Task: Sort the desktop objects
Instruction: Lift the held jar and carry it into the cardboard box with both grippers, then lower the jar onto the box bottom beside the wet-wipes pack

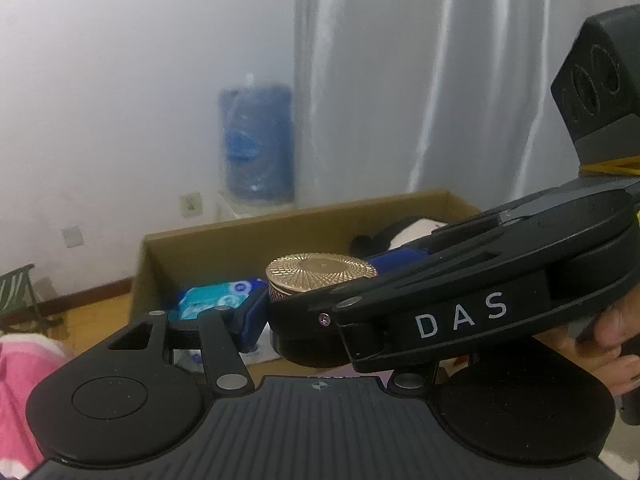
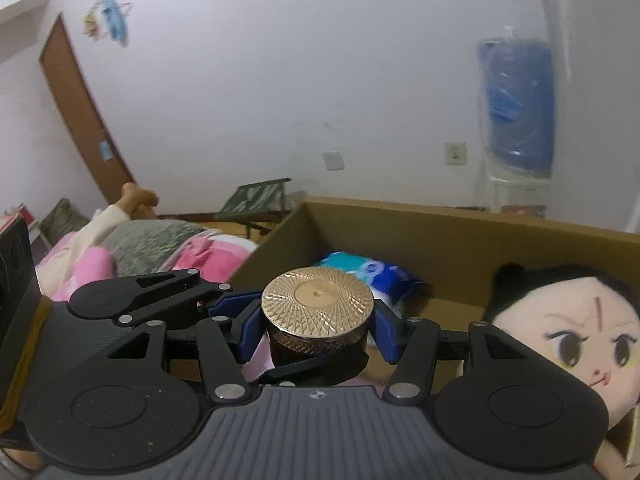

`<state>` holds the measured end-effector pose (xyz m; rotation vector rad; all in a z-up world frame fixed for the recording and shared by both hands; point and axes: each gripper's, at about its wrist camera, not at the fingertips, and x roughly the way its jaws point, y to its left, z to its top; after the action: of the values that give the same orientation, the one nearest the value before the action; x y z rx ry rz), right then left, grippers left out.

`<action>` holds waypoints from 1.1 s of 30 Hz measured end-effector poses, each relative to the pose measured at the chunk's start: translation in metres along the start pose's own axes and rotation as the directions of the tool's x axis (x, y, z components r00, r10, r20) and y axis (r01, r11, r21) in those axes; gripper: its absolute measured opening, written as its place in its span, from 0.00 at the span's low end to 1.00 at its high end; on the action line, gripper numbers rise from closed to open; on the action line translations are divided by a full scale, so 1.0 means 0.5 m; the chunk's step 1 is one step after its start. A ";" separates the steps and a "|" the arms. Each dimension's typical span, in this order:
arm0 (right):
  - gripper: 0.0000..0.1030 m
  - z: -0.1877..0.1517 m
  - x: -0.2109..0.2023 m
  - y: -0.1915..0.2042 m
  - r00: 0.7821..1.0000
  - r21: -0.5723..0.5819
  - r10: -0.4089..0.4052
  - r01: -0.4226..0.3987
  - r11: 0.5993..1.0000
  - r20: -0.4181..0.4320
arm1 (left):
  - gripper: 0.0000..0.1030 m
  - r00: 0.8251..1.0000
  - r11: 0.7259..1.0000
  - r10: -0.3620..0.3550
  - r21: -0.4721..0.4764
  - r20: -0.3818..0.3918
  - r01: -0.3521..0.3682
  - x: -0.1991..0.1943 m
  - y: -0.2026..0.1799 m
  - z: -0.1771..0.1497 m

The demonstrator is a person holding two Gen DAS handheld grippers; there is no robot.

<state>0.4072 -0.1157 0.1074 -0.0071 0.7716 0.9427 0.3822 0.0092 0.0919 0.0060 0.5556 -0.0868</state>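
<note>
Upright, gold-lidded jar [image 2: 318,312], lid up, apparently clamped in both claws' blue pads.

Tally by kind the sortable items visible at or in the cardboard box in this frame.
Gold-lidded jar: 1
Tissue pack: 1
Plush doll: 1
Total: 3, not counting the cardboard box itself. The jar is held between both hand-held grippers, left and right.
</note>
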 end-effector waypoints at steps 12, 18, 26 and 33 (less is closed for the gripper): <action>0.59 0.034 0.091 -0.117 0.989 0.168 -0.105 0.122 0.978 -0.107 | 0.54 0.976 0.995 -0.101 -0.030 -0.194 0.097 0.158 0.031 0.041; 0.62 0.019 0.104 -0.131 0.986 0.159 -0.139 0.153 0.975 -0.095 | 0.54 0.961 0.995 -0.100 -0.036 -0.257 0.094 0.208 0.026 0.032; 0.73 0.017 0.091 -0.135 0.986 0.126 -0.167 0.165 0.978 0.001 | 0.54 0.953 0.994 -0.108 -0.057 -0.284 0.096 0.276 0.031 0.030; 0.72 0.019 0.083 -0.145 0.987 0.126 -0.163 0.160 0.979 0.014 | 0.58 0.937 0.993 -0.106 -0.087 -0.332 0.081 0.287 0.038 0.026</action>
<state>0.4798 -0.1268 0.0667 0.0504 0.7939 0.7380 0.5118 0.0164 0.0269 -0.0778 0.9022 -0.1601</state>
